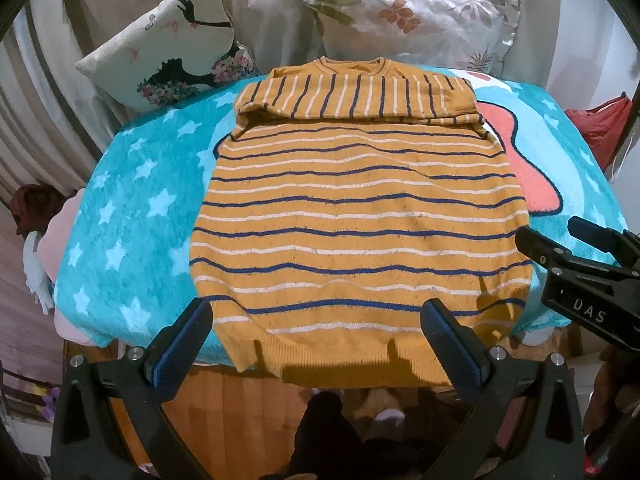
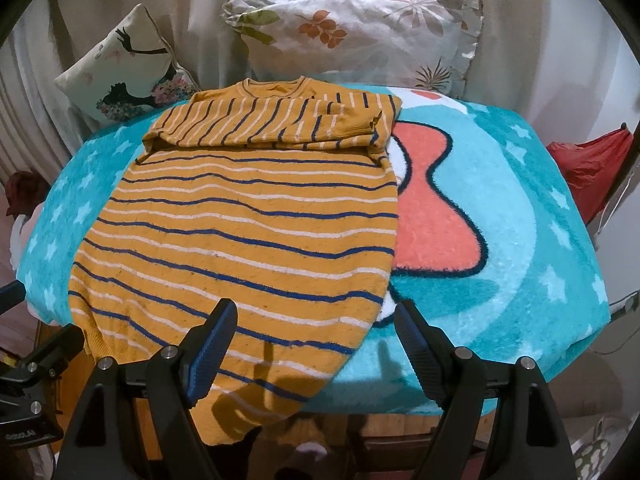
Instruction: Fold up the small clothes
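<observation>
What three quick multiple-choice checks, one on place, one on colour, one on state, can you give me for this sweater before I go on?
1. The sweater lies on: A a turquoise star blanket; B bare floor; C a chair.
2. Its stripes are: A red and green; B blue and white; C black only.
3. The sleeves are: A spread out sideways; B folded across the chest; C hanging off the edge.

Answers: 1 A, blanket shows all around it. 2 B, both colours cross the mustard knit. 3 B, they lie crosswise below the collar.
</observation>
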`<action>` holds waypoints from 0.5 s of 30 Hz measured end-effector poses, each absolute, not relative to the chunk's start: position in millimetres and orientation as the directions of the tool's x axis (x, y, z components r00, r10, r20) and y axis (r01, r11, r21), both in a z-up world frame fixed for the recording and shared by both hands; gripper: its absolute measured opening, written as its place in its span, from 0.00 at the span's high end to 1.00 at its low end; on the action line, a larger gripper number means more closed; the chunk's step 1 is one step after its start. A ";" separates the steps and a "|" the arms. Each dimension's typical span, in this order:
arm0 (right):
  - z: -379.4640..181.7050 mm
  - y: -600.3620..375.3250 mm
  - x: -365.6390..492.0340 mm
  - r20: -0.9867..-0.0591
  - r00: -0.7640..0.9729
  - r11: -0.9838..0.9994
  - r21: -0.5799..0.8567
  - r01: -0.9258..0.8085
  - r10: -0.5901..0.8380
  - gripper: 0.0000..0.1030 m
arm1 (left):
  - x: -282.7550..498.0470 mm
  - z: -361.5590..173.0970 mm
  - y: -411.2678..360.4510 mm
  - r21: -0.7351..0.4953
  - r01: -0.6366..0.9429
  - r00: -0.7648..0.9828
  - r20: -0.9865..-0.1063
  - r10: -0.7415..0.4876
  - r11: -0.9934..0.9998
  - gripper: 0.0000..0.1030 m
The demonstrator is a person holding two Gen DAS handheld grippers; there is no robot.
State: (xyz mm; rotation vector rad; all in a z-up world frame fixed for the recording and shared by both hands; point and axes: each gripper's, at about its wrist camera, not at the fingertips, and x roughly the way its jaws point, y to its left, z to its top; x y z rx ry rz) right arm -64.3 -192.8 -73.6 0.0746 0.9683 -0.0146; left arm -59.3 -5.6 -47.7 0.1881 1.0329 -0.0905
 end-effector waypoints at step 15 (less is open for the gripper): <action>-71.2 -180.3 -68.4 -0.819 0.574 0.999 0.034 0.026 0.013 0.17 | -62.8 -47.8 1.4 0.091 0.149 0.503 -0.864 0.003 0.985 0.00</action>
